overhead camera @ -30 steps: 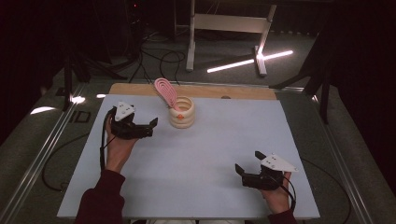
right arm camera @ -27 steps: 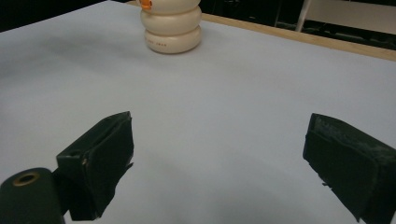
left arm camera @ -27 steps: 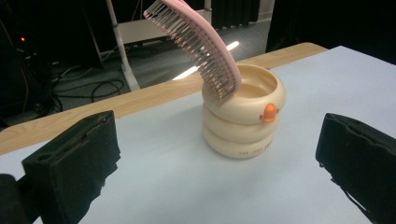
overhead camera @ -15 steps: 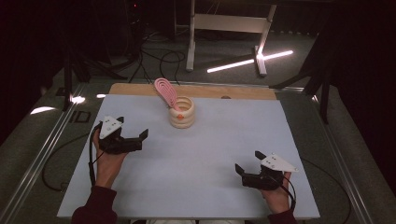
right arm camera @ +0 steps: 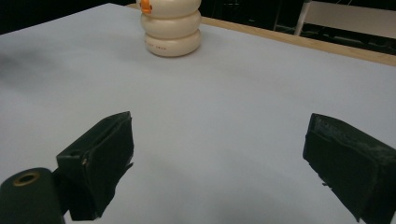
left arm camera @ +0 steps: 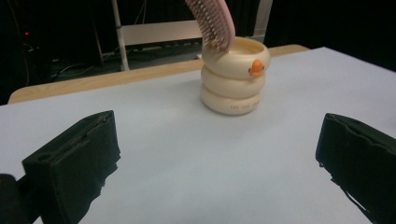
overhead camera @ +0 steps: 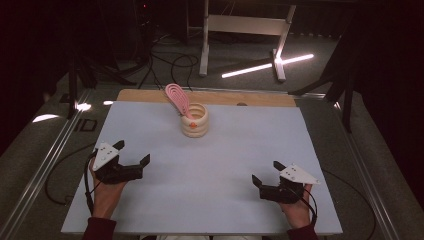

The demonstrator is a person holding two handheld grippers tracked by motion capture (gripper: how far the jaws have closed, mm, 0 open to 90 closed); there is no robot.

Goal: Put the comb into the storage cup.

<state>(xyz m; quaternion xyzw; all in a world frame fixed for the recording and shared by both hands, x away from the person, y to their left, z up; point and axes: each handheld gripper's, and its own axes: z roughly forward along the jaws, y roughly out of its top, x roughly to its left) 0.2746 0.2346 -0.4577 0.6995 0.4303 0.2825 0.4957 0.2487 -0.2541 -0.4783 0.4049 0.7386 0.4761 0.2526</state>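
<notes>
A cream ringed cup [overhead camera: 194, 120] with a small orange knob stands at the back middle of the white table [overhead camera: 240, 150]. A pink ribbed brush [overhead camera: 177, 98] leans out of it toward the back left. The cup [left arm camera: 234, 76] and the brush [left arm camera: 211, 22] rise ahead in the left gripper view; the cup [right arm camera: 171, 26] is far off in the right gripper view. My left gripper [overhead camera: 133, 157] is open near the front left, nothing between its jaws. My right gripper [overhead camera: 265, 174] is open near the front right, likewise empty. Both are well apart from the cup.
A wooden strip [overhead camera: 250, 97] borders the table's far edge. Metal rails [overhead camera: 45, 165] run along both sides. Beyond the table stand a white frame [overhead camera: 245, 30] and a lit light bar [overhead camera: 267, 66] on the dark floor, with cables.
My left gripper has drawn back from beside the cup toward the front left of the table. The right gripper has stayed where it was.
</notes>
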